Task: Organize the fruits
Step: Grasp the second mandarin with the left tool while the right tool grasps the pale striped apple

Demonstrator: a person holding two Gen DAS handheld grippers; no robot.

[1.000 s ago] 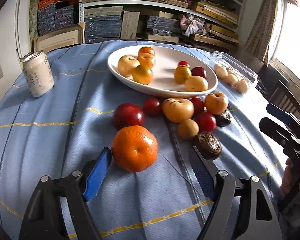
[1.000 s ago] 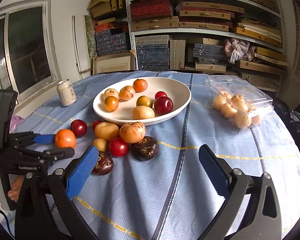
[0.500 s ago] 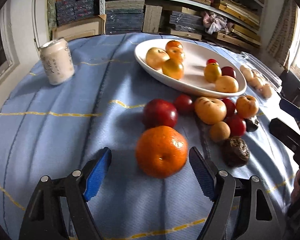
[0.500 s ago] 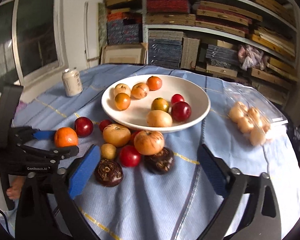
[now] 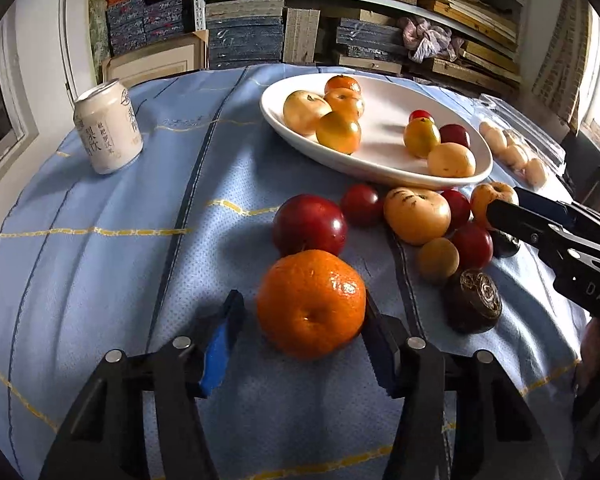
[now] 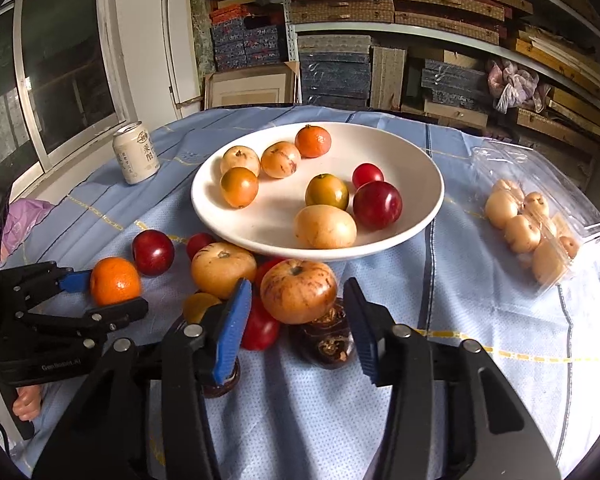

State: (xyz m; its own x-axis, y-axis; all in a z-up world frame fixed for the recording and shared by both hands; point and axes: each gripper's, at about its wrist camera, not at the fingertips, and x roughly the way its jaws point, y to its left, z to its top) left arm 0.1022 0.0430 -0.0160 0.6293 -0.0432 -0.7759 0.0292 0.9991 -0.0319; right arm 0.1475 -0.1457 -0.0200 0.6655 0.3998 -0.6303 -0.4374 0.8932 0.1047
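The orange [image 5: 311, 304] lies on the table [image 5: 100, 264] before the plate [image 5: 380, 162], between your left tool [image 5: 300, 330] jaws as they close, one pad not yet touching; centre it; your right tool [image 6: 296, 326] is narrowing around the speckled apple [image 6: 298, 291]; lift both cleanly into the plate.

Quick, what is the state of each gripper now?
Left gripper: jaws closing around the orange, not yet gripped.
Right gripper: jaws closing around the speckled apple, not gripped.
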